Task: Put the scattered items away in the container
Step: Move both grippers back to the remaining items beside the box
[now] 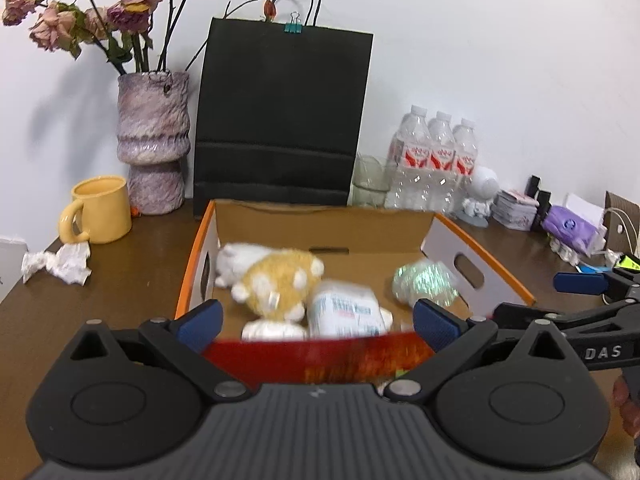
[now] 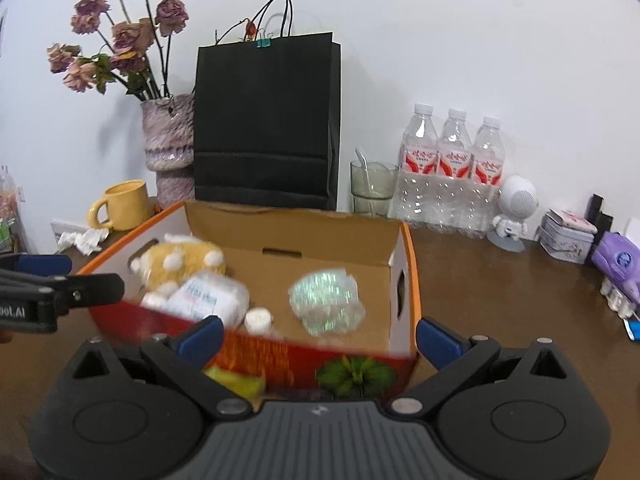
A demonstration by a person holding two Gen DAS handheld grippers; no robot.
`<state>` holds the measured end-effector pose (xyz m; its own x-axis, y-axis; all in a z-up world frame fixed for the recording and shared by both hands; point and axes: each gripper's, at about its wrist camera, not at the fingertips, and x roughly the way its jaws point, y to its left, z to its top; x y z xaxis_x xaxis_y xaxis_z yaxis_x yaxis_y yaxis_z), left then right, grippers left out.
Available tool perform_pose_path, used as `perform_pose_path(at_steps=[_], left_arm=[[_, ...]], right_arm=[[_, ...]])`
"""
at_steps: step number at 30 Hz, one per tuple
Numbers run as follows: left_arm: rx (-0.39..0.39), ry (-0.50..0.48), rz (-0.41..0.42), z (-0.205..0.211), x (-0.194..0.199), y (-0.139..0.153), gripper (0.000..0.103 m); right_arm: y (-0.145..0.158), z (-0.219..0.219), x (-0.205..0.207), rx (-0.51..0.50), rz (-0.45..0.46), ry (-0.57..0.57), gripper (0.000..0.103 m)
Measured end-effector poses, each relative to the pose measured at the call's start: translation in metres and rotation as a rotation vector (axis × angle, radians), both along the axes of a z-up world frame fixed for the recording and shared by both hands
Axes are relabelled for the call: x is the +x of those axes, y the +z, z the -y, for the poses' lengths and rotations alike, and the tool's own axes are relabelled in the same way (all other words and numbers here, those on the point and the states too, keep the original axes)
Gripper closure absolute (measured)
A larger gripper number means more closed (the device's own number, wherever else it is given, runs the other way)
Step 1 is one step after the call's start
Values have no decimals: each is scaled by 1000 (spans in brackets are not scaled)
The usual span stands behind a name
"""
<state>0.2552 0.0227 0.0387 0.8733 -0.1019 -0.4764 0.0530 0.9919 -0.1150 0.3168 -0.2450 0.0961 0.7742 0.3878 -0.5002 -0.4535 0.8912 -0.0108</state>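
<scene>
A cardboard box (image 1: pixel 192 264) with an orange rim and a red front wall stands on the brown table. Inside it lie a yellow-and-white plush toy (image 1: pixel 280 284), a white tissue pack (image 1: pixel 346 312) and an iridescent wrapped bundle (image 1: pixel 424 284). My left gripper (image 1: pixel 318 320) hovers open over the box's near wall and holds nothing. The right wrist view shows the same box (image 2: pixel 416 280), the plush toy (image 2: pixel 180 264), the tissue pack (image 2: pixel 212 296), the bundle (image 2: pixel 326 300) and a small white cap (image 2: pixel 259 320). My right gripper (image 2: pixel 319 338) is open and empty at the near wall.
A crumpled white tissue (image 1: pixel 56 264) lies left of the box beside a yellow mug (image 1: pixel 100 208). Behind stand a vase of dried roses (image 1: pixel 152 152), a black paper bag (image 1: pixel 280 120), a glass (image 2: pixel 372 188) and water bottles (image 2: pixel 452 168). At the right are an astronaut figure (image 2: pixel 514 212), tins and a purple pack (image 2: pixel 616 260).
</scene>
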Motion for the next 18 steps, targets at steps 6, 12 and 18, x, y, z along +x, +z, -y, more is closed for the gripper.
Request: perform_pose_path(at_steps=[6,12,18], left_arm=[[18,-15,-36,1,-28,-17,0],[39,-39,-102,5,-42,-43,3],[56,-89,-131,13,-48,-57,14]], right_arm=[[-18,18,-29,13,-35,-6,1],[-44,22,-47,4,-88,-2,3],[-54,14,-52,-21,-90,19,11]])
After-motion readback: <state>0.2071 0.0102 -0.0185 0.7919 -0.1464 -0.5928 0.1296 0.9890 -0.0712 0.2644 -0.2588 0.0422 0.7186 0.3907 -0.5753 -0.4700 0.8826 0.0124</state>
